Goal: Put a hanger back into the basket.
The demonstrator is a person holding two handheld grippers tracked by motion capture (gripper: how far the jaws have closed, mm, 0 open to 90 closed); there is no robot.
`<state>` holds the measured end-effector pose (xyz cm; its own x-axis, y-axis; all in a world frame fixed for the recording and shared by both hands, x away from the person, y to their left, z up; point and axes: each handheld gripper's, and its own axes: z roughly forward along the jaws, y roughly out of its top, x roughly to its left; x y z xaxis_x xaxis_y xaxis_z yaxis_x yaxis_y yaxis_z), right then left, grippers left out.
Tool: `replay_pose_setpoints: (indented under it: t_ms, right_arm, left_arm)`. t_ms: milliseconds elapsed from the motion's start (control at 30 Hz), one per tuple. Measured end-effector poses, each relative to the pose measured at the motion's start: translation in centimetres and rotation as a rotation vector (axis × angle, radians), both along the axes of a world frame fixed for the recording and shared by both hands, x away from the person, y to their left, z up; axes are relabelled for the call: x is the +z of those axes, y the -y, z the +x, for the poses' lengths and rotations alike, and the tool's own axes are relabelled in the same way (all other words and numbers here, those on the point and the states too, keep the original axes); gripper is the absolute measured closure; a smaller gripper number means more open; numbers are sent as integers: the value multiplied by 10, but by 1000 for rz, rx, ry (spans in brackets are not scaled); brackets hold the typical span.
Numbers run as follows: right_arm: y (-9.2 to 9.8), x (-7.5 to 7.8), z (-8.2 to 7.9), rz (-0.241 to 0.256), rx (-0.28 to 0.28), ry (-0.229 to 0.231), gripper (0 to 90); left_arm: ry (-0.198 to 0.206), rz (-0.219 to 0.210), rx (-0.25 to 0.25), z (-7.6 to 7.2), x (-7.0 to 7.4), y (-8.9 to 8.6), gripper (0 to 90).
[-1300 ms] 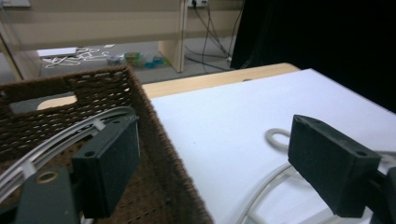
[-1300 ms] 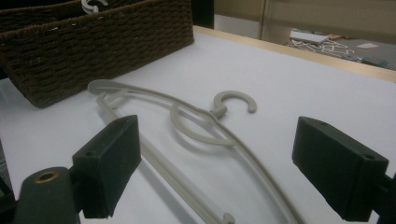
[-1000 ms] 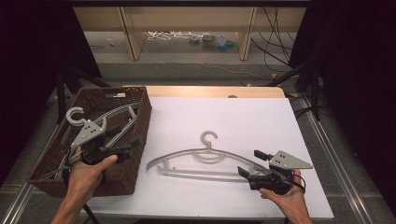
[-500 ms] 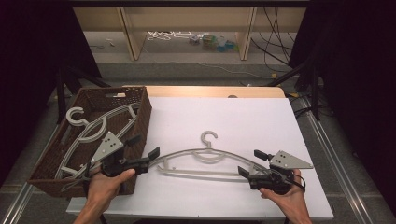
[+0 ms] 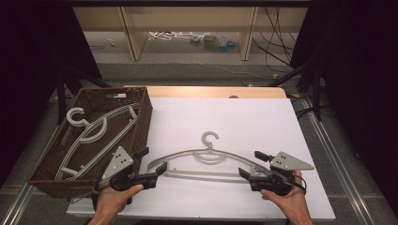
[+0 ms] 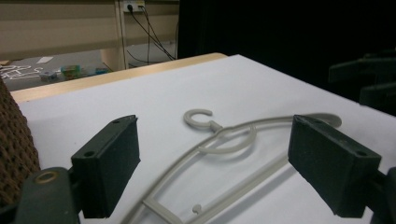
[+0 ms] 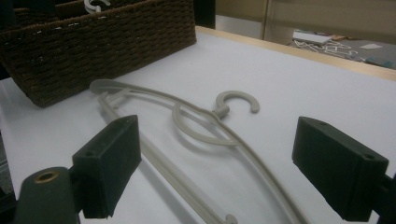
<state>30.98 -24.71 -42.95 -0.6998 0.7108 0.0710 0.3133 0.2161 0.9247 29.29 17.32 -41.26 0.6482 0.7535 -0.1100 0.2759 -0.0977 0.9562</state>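
Since a second ago the left tongs have come out of the basket and swung across to the near left end of the hanger; half a second ago they were already close, and now they sit right at its tip. The right tongs have barely shifted, waiting at the hanger's right end.

That hanger lies flat on the white surface, hook pointing away from the person, just beside the basket. Both tongs are spread wide and hold nothing; in the left gripper view the hanger runs between the two black pads, and likewise in the right gripper view.

To lift it cleanly, I'd say each pair should drop low enough to straddle the thin arm, then close together so neither end drags. Keeping it level matters, since a slim plastic arm may twist in a pinch. Two more hangers already lie in the basket, so the rim needs clearing.
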Motion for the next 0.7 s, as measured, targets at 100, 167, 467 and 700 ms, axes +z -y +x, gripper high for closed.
replay_pose_setpoints:
  t_ms: [100,167,467,700]
  right_arm:
    - [-1,0,0,-4,12,-2,163]
    - [-2,0,1,-8,13,-5,164]
    - [-13,4,19,-65,25,4,166]
    - [-26,2,52,-238,66,-59,200]
  left_arm:
    - [6,5,-13,-3,-5,4,164]
    - [9,20,-37,-5,-9,7,164]
    - [2,59,-73,-8,-23,13,163]
    - [10,85,-71,-8,-26,10,163]
